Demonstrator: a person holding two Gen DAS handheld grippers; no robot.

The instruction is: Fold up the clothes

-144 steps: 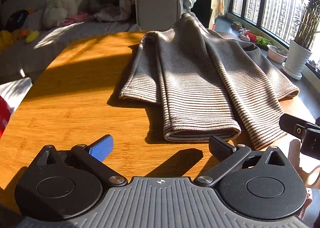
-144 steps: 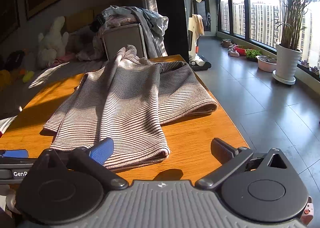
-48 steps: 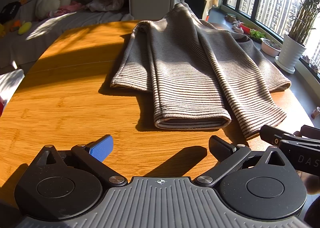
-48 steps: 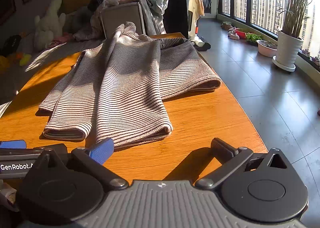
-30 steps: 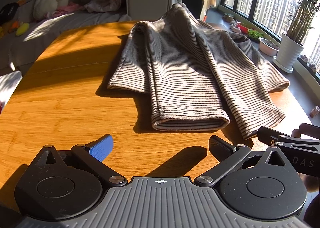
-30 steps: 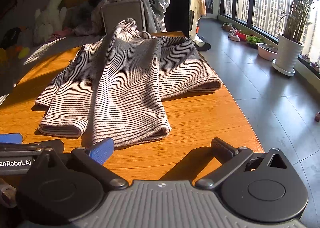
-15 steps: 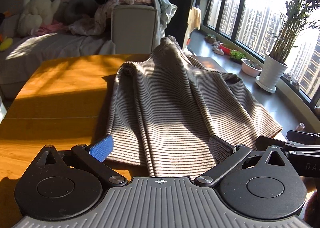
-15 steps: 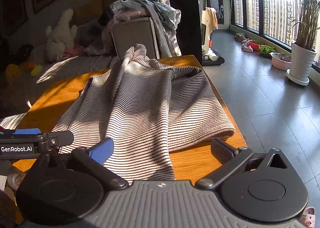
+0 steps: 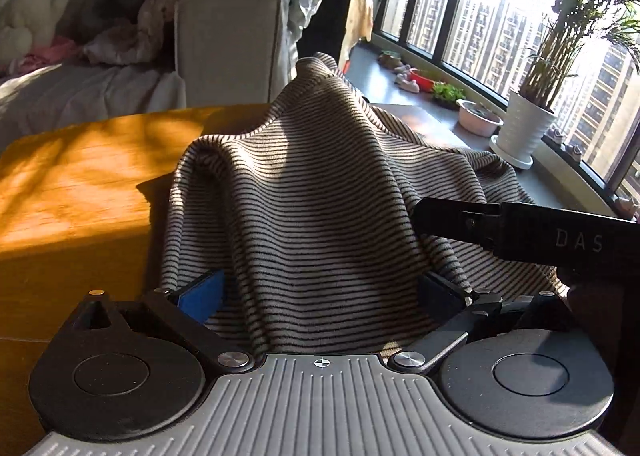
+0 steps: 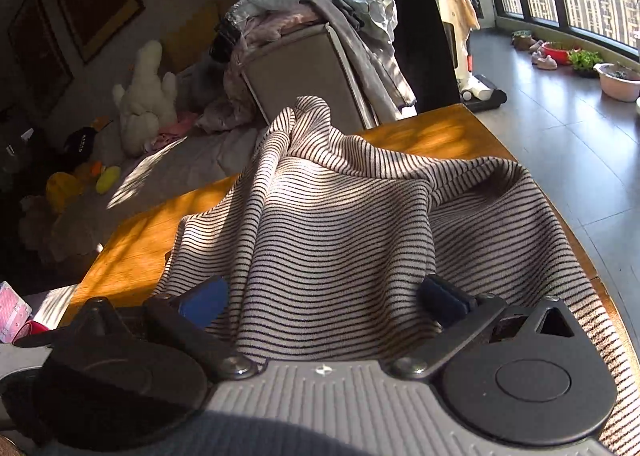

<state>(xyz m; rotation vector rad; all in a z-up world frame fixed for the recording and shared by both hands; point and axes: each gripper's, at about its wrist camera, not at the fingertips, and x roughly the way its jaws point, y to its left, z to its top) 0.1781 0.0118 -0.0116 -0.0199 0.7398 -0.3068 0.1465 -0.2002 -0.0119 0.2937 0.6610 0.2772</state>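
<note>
A beige sweater with thin dark stripes (image 9: 320,192) lies on the wooden table (image 9: 80,184), its far end draped over the far edge. My left gripper (image 9: 320,292) is open, its jaws wide apart over the sweater's near hem, with cloth bunched between them. My right gripper (image 10: 324,296) is also open, straddling the near hem of the sweater (image 10: 340,224) a little to the right. The right gripper's black finger also crosses the left wrist view (image 9: 520,224).
Beyond the table stands a grey armchair (image 9: 228,44) piled with clothes, with a white plush toy (image 10: 146,96) on a sofa to the left. A potted plant (image 9: 524,136) and a pink bowl (image 9: 478,122) sit by the windows on the right.
Both grippers have moved forward from the table's near edge onto the sweater. The near hem now sits between each pair of open jaws, and the cloth has bunched up.
</note>
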